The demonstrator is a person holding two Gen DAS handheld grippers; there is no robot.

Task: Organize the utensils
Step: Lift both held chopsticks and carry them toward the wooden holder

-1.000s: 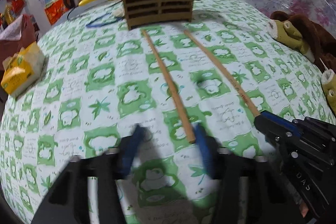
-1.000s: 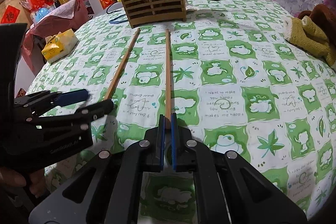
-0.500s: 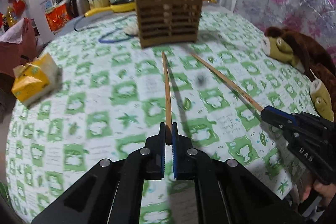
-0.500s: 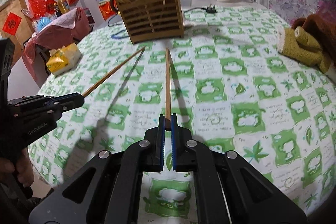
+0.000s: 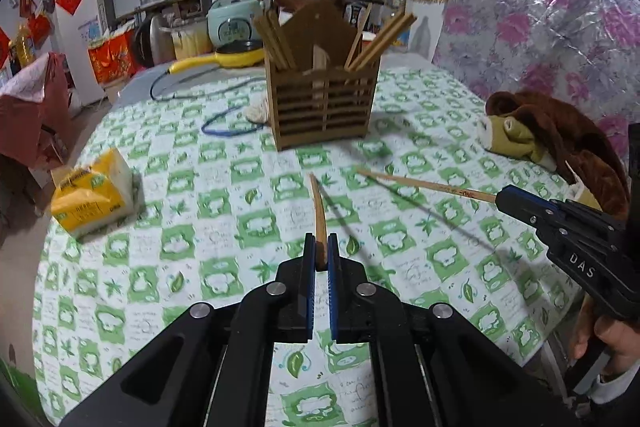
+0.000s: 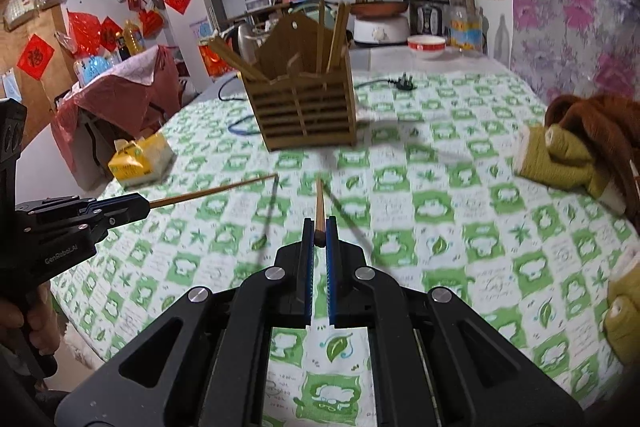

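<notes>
My left gripper (image 5: 318, 254) and right gripper (image 6: 317, 238) both have their blue-padded fingers (image 5: 309, 259) pinched closed, held level, angled toward each other

A yellow tissue pack (image 5: 94, 195) lies on the green-checked desk (image 5: 224, 211); a brown plush toy (image 5: 548, 131) sprawls opposite, with rice cookers (image 6: 430, 9) and a red bowl (image 6: 426, 47) behind.
</notes>
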